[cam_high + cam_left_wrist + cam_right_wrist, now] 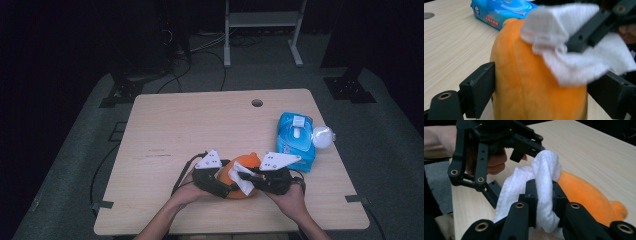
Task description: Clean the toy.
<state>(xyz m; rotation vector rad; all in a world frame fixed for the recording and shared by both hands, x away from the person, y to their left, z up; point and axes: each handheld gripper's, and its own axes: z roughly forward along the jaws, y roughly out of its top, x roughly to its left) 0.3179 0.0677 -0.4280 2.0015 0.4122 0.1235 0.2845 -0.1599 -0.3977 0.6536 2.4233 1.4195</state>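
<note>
We've got the right gripper (541, 202) clamped on the white crumpled wet wipe (544, 182) to rub the orange plush toy (529, 82) at the table's near edge, left gripper (549, 90) jaws spread wide, bracketing the toy so it won't slide.

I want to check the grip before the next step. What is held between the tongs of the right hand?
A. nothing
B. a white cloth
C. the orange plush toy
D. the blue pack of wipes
B: in the right gripper view the right tongs are pinched on a white cloth, which drapes over the orange plush toy; the blue pack of wipes lies apart on the table.
</note>
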